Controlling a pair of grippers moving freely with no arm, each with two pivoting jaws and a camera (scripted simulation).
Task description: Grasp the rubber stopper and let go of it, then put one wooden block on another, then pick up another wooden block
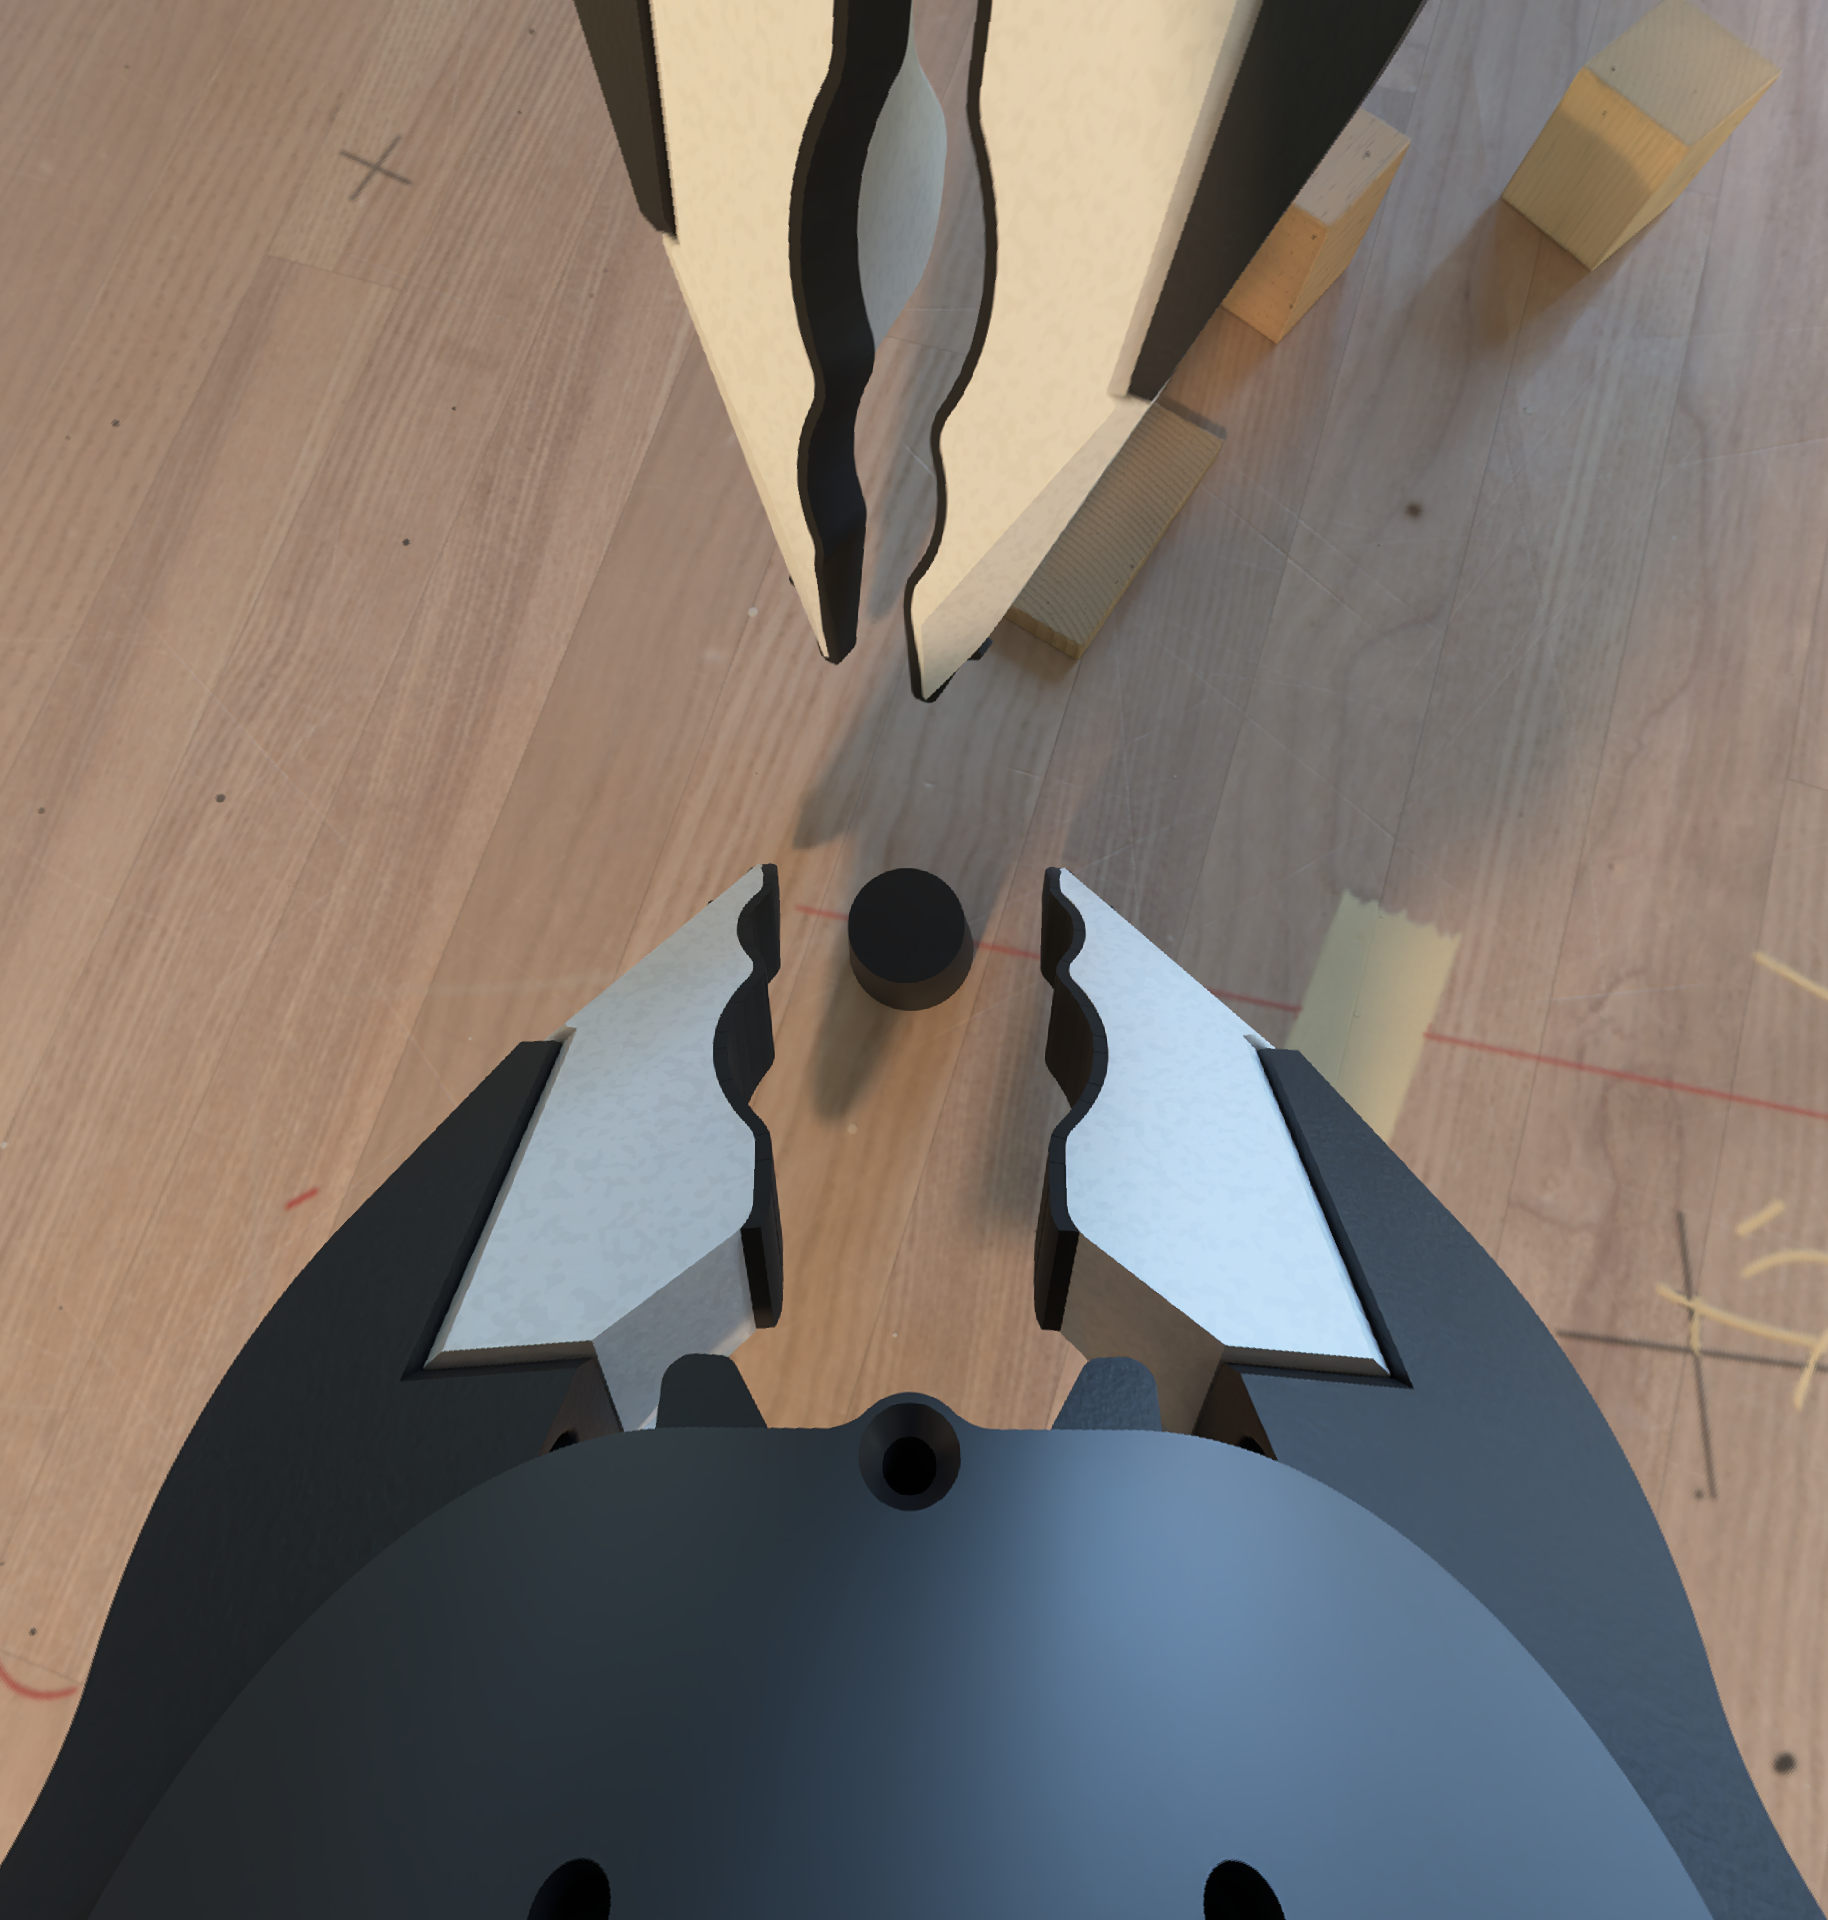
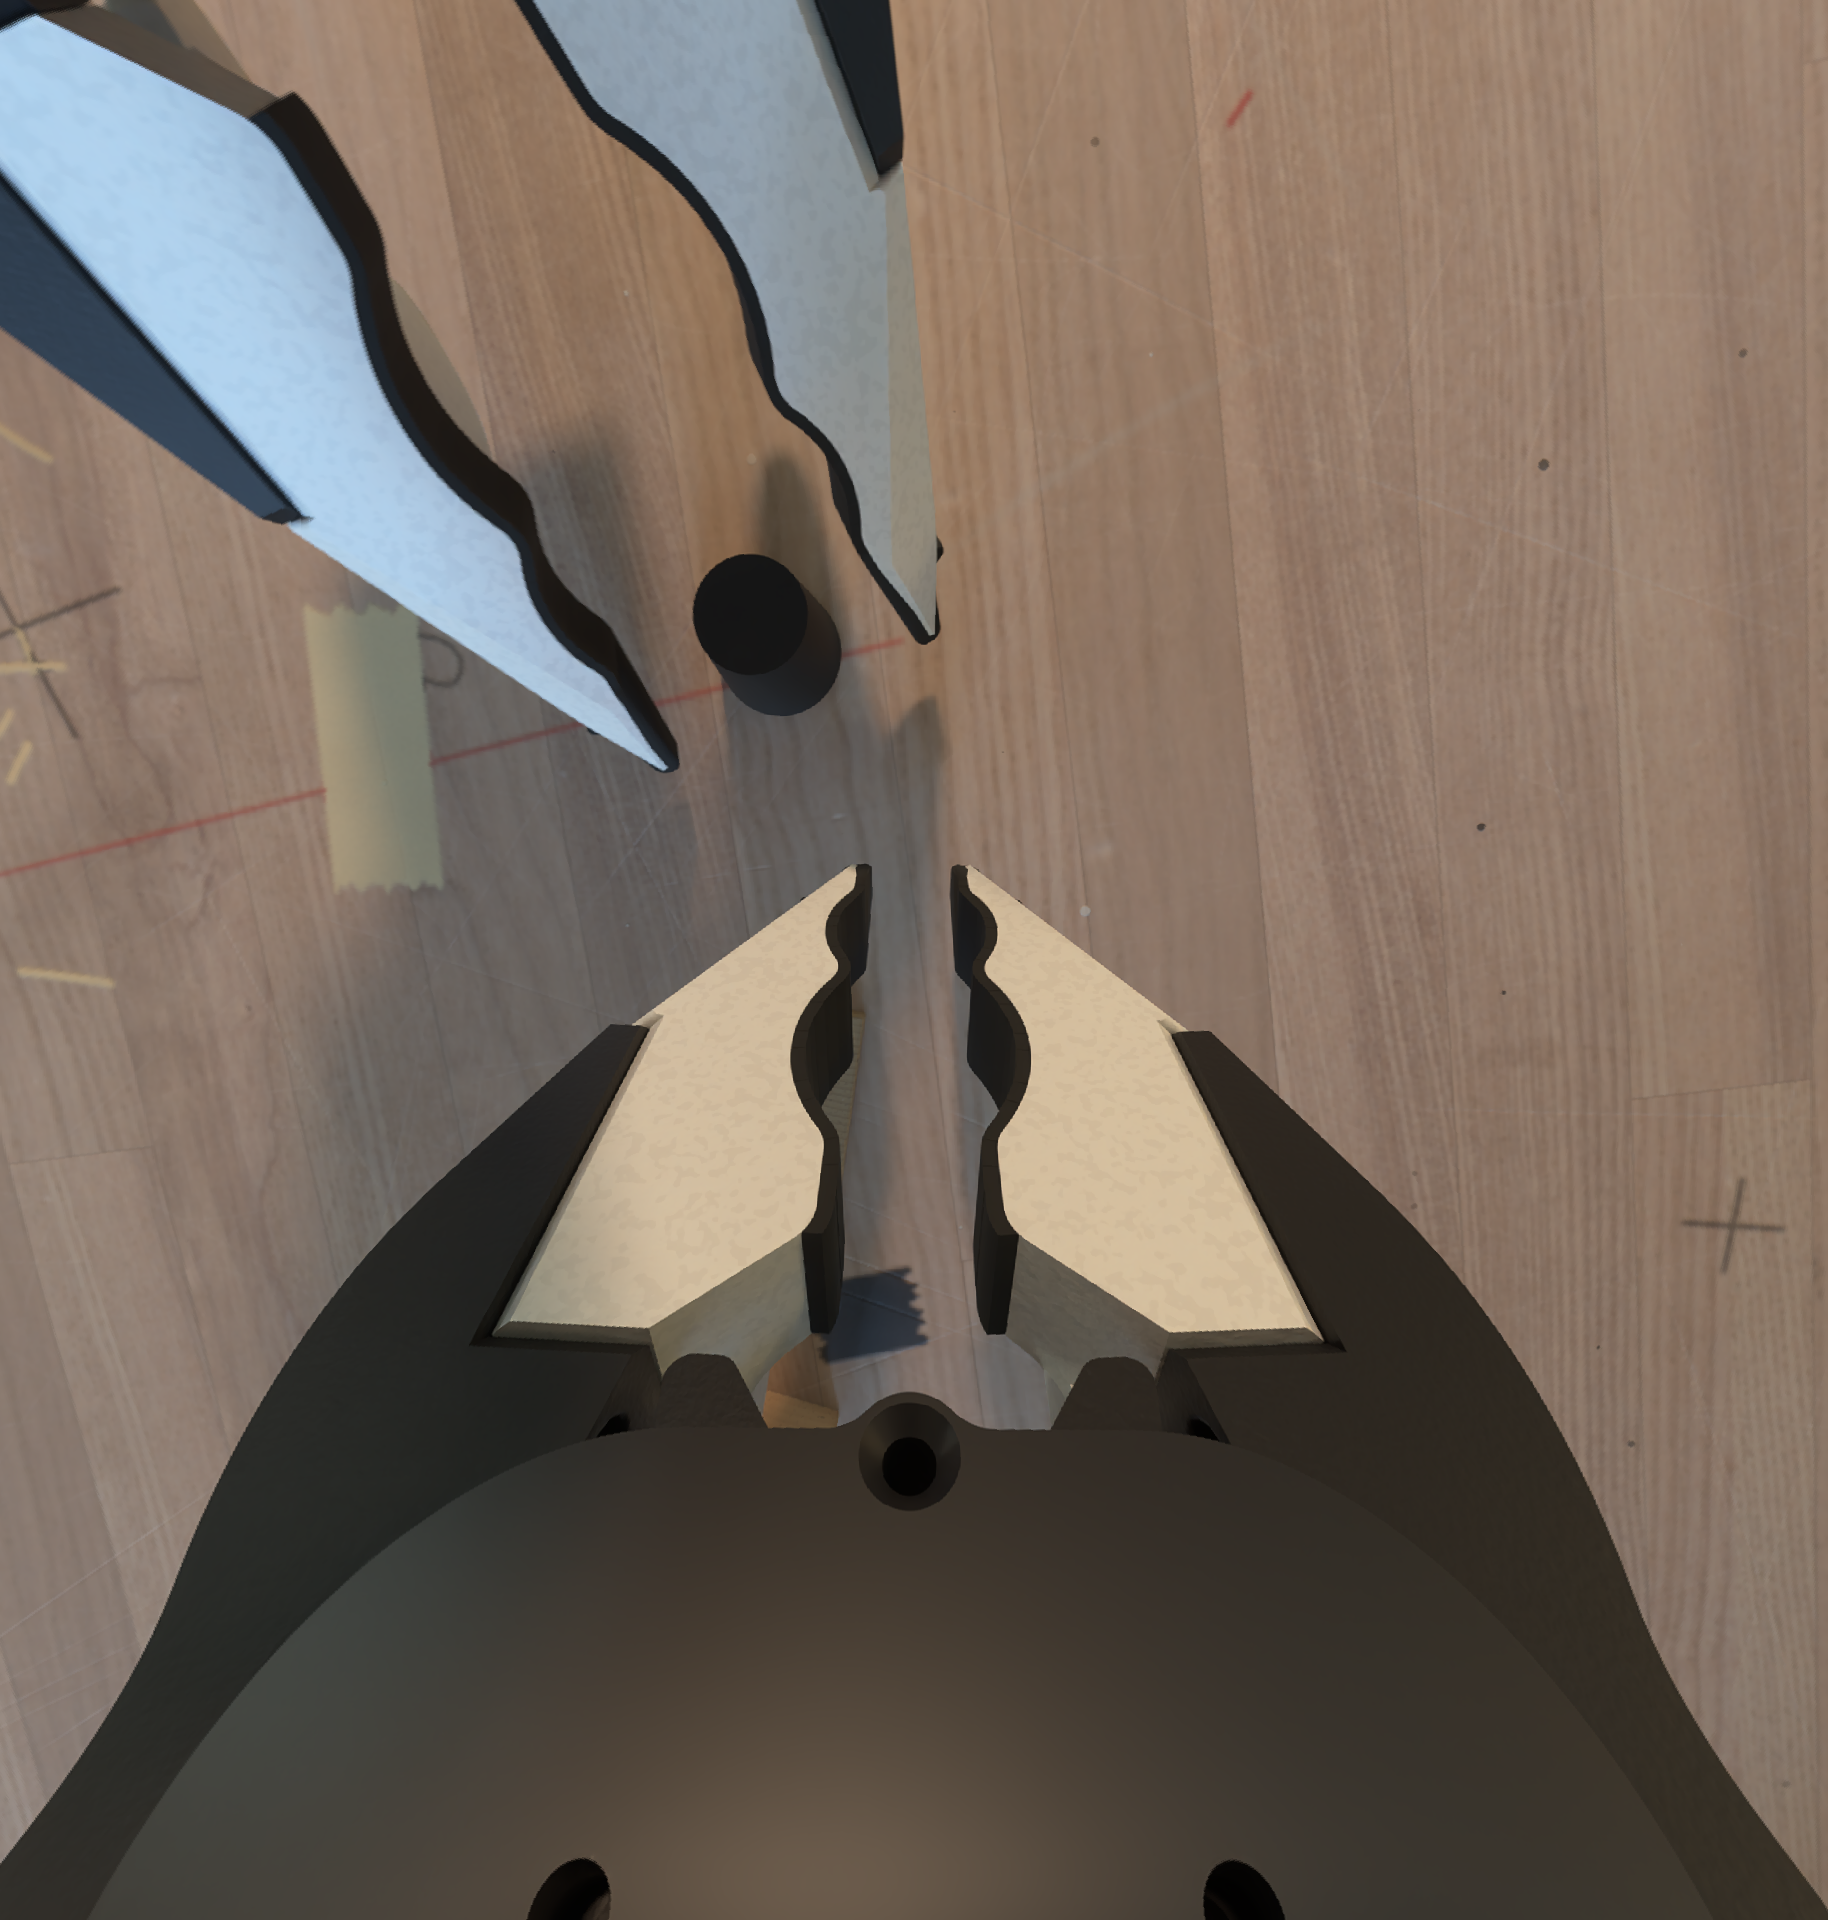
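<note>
The black rubber stopper (image 1: 908,935) stands upright on the wooden table, between the fingertips of my left gripper (image 1: 912,883). That gripper is open, with a gap on each side of the stopper. The stopper (image 2: 759,623) and left gripper (image 2: 796,696) also show in the right wrist view. My right gripper (image 2: 910,873) is empty, its beige fingers only a narrow gap apart. It hovers just beyond the stopper, tips down (image 1: 884,670). Three wooden blocks lie at the upper right: a flat one (image 1: 1118,530), one partly hidden behind the right gripper (image 1: 1315,229), and a far one (image 1: 1637,145).
A strip of beige tape (image 1: 1367,997) lies on a red line to the right of the stopper; it also shows in the right wrist view (image 2: 375,748). Pale shavings (image 1: 1772,1299) and pencil crosses mark the table. A small dark blue scrap (image 2: 874,1314) lies under my right gripper.
</note>
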